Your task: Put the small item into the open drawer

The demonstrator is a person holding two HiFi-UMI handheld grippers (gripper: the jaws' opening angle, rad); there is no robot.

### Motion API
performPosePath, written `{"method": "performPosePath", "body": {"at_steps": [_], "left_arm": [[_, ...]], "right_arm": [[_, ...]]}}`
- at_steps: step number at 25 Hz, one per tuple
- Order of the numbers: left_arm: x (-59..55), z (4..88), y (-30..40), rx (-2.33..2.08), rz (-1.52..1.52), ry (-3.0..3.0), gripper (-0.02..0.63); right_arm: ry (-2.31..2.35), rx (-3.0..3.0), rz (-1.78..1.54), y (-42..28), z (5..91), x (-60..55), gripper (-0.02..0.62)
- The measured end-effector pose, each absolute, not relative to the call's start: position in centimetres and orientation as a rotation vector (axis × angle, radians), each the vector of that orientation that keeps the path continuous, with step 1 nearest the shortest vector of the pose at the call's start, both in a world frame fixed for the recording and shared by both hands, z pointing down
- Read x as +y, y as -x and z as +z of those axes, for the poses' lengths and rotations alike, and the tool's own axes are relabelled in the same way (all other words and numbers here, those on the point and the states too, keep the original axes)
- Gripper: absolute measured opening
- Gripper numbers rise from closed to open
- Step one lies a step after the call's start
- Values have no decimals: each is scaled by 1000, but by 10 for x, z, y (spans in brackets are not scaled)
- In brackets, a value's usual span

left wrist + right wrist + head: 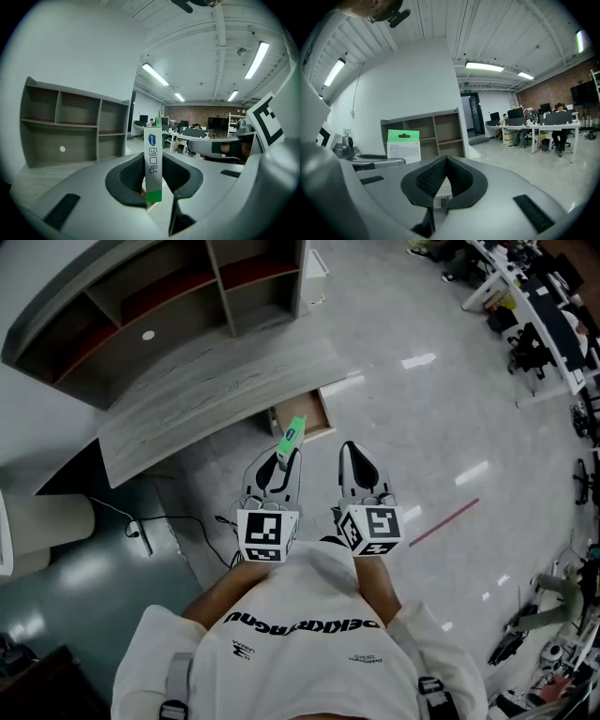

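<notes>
Though half-closed, left jaws on carton (153,161).

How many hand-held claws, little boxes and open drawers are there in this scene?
Grippers: 2, the left gripper and the right gripper
Green-and-white box: 1
Open drawer: 1
Total: 4

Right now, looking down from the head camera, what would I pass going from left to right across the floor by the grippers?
black cable → left gripper holding the green box → right gripper → red floor line
</notes>
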State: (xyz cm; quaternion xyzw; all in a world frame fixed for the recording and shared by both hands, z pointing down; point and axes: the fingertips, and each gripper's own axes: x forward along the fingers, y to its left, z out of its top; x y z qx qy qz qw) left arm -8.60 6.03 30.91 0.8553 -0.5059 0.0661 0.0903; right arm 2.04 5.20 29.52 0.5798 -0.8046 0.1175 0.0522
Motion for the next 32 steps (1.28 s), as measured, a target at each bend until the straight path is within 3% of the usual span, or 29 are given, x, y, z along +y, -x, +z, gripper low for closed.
{"method": "performPosePath", "body": {"at_steps": [32], "left_arm": [[-44, 465, 42, -1469, 457, -2325, 98]], "right_arm": [[-1548, -2358, 596, -53, 452, -51, 32]]}}
